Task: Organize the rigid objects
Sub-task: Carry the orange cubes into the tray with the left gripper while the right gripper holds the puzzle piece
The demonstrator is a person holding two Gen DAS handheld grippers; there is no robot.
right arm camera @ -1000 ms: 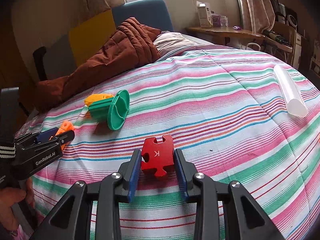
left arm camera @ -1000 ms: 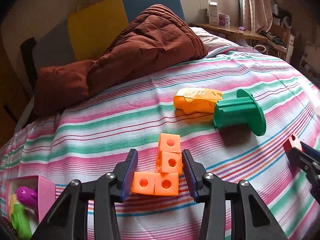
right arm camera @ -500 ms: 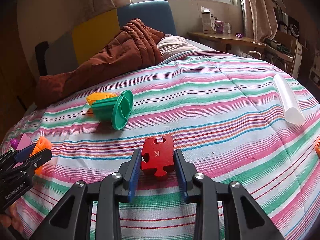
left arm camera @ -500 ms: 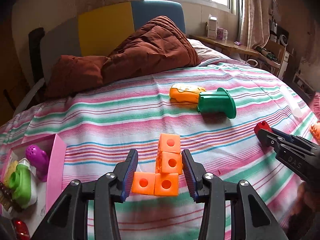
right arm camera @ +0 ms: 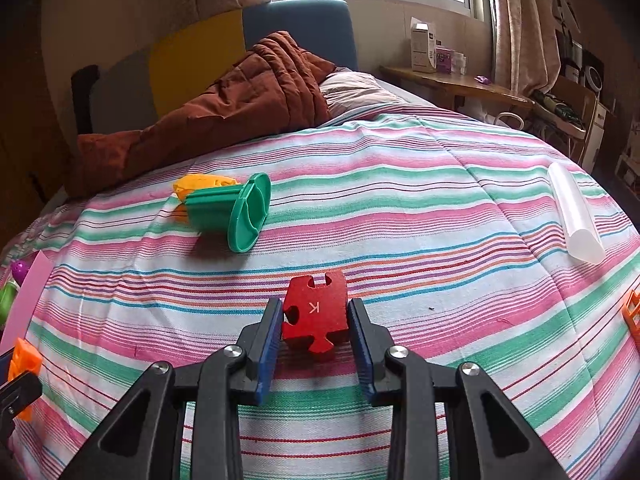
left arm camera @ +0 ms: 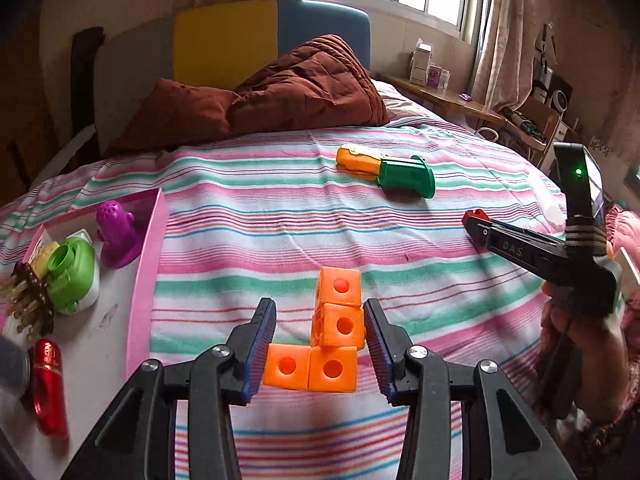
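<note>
My left gripper (left arm camera: 319, 330) is shut on an orange piece of linked cubes (left arm camera: 328, 344), held above the striped bedspread. To its left lies a pink box (left arm camera: 146, 280) with a purple toy (left arm camera: 116, 232), a green toy (left arm camera: 72, 272) and a red tube (left arm camera: 48, 388) inside. My right gripper (right arm camera: 314, 326) is shut on a red puzzle piece (right arm camera: 316, 314) marked K; it shows in the left wrist view as the right gripper (left arm camera: 476, 222) at the right. A green flanged piece (left arm camera: 406, 176) and a yellow-orange piece (left arm camera: 356, 159) lie together further back.
A brown quilt (left arm camera: 288, 92) is heaped at the head of the bed. A clear plastic tube (right arm camera: 574, 216) lies at the right, and an orange item (right arm camera: 632, 312) peeks in at the right edge. A person's hand (left arm camera: 580, 344) holds the right gripper.
My left gripper has swung left with the orange cubes, bringing the pink box further into view. The right gripper has stayed nearly still with the red piece.
</note>
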